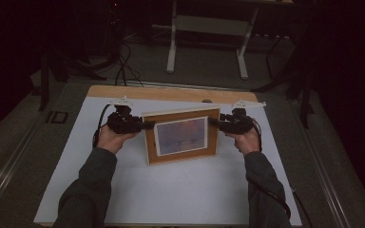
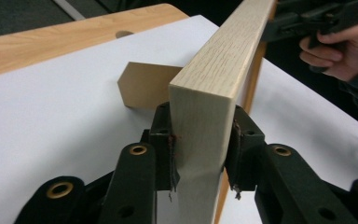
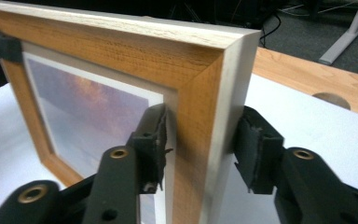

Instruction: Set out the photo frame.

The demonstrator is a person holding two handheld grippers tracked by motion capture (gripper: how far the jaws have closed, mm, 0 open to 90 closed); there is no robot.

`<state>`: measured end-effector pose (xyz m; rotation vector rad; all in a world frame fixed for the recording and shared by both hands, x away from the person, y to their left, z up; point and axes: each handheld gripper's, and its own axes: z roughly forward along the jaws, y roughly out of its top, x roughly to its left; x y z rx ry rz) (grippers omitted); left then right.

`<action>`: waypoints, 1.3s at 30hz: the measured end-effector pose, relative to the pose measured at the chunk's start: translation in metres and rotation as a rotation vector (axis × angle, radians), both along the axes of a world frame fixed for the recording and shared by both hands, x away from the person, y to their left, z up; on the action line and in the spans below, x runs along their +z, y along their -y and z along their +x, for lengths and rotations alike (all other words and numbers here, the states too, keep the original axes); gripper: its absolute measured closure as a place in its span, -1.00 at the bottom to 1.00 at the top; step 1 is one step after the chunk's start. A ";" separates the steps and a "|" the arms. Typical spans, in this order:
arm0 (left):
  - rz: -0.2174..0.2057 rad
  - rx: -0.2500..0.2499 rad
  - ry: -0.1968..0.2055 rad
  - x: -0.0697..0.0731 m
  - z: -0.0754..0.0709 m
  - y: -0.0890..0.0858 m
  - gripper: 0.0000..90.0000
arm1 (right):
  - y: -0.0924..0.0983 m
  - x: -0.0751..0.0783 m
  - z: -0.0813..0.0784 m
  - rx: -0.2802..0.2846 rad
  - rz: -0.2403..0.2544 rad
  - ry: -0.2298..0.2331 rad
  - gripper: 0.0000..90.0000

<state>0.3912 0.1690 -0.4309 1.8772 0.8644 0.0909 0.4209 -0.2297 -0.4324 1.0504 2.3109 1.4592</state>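
Note:
A wooden picture frame with a reddish sunset print stands upright on the white sheet. My left gripper holds the frame's left edge, and my right gripper holds its right edge. In the left gripper view the pale side of the frame sits between the jaws of the left gripper, with both pads against it. In the right gripper view the right gripper has one pad on the front of the frame and one at its back. The frame's prop leg stands out behind.
The white sheet covers a wooden tabletop with a round hole near its far edge. Beyond the table are a dark floor, cables and the white legs of another desk. The person's forearms enter from the bottom.

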 end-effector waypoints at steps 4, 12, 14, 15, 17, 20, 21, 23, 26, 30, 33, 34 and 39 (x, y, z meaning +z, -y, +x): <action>-0.010 0.005 0.006 -0.002 0.003 0.001 0.45 | 0.006 -0.001 -0.008 0.005 0.003 -0.003 0.35; -0.012 0.014 0.015 -0.003 0.008 0.002 0.36 | 0.008 -0.003 -0.021 -0.004 0.022 -0.001 0.38; -0.021 0.016 0.011 -0.004 0.009 0.002 0.34 | 0.009 -0.004 -0.024 0.000 0.026 0.000 0.38; -0.024 0.015 0.010 -0.004 0.009 0.001 0.34 | 0.009 -0.004 -0.025 0.002 0.026 0.002 0.38; -0.024 0.018 0.010 -0.004 0.009 0.002 0.34 | 0.009 -0.004 -0.025 0.001 0.022 0.002 0.38; -0.023 0.023 0.007 -0.004 0.008 0.002 0.33 | 0.008 -0.003 -0.024 -0.004 0.015 0.004 0.37; -0.023 0.023 0.007 -0.004 0.008 0.002 0.33 | 0.008 -0.003 -0.024 -0.004 0.015 0.004 0.37; -0.022 0.028 0.005 -0.003 0.007 0.002 0.32 | 0.007 -0.003 -0.024 -0.006 0.015 0.005 0.37; -0.025 0.044 -0.006 -0.004 0.007 0.000 0.19 | 0.008 -0.003 -0.026 -0.008 0.017 0.010 0.28; -0.030 0.056 -0.011 -0.006 0.005 -0.003 0.06 | 0.011 -0.002 -0.028 -0.016 0.017 0.014 0.17; -0.033 0.066 -0.006 -0.005 0.001 -0.008 0.01 | 0.015 -0.001 -0.030 -0.025 0.018 0.018 0.08; -0.034 0.065 -0.003 -0.004 -0.001 -0.009 -0.01 | 0.015 0.000 -0.031 -0.025 0.020 0.017 0.06; -0.046 0.072 0.022 0.001 -0.010 -0.017 -0.04 | 0.019 0.000 -0.036 -0.024 0.017 0.020 -0.01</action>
